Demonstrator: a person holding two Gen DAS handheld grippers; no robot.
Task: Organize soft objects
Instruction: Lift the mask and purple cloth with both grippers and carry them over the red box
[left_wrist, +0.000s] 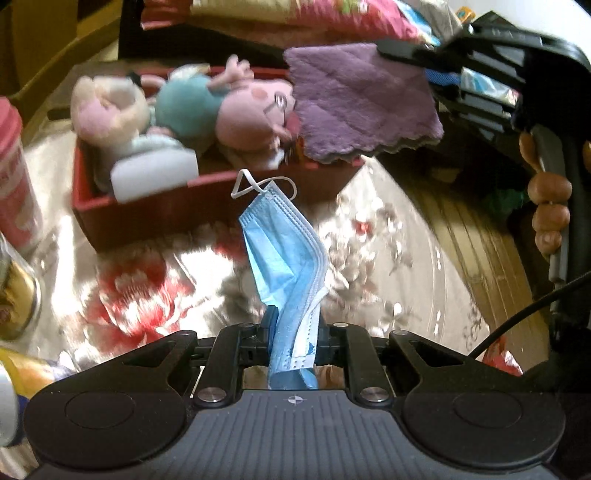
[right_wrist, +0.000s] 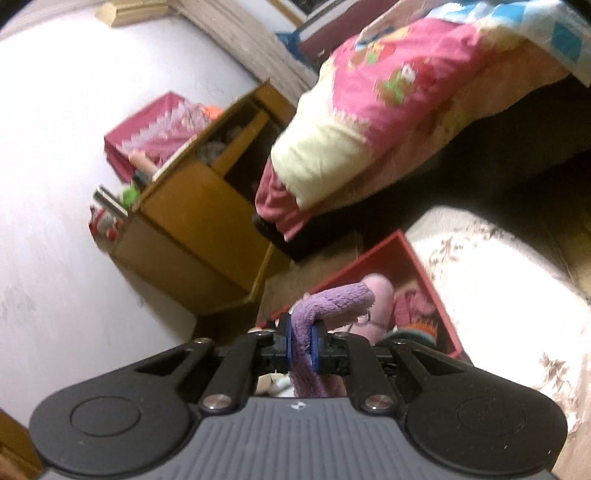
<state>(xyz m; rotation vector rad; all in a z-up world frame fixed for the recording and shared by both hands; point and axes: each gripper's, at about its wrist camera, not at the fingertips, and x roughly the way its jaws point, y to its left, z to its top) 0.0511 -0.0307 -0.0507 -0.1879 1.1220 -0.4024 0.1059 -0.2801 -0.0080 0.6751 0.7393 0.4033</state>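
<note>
My left gripper (left_wrist: 293, 332) is shut on a blue face mask (left_wrist: 286, 251), which sticks out ahead above the floral cloth, short of the red box (left_wrist: 207, 199). The box holds plush toys, among them a pink pig with glasses (left_wrist: 251, 110), and a white block (left_wrist: 155, 177). My right gripper (right_wrist: 300, 345) is shut on a purple towel (right_wrist: 332, 299). In the left wrist view the right gripper (left_wrist: 406, 51) holds that towel (left_wrist: 358, 103) hanging over the right end of the box. The red box (right_wrist: 432, 280) with the pink pig (right_wrist: 380, 302) lies right below it.
A pink cylinder container (left_wrist: 14, 177) and shiny cans stand at the left on the floral tablecloth (left_wrist: 369, 243). A bed with a pink quilt (right_wrist: 399, 92) is behind the box. A wooden cabinet (right_wrist: 192, 221) stands by the white wall.
</note>
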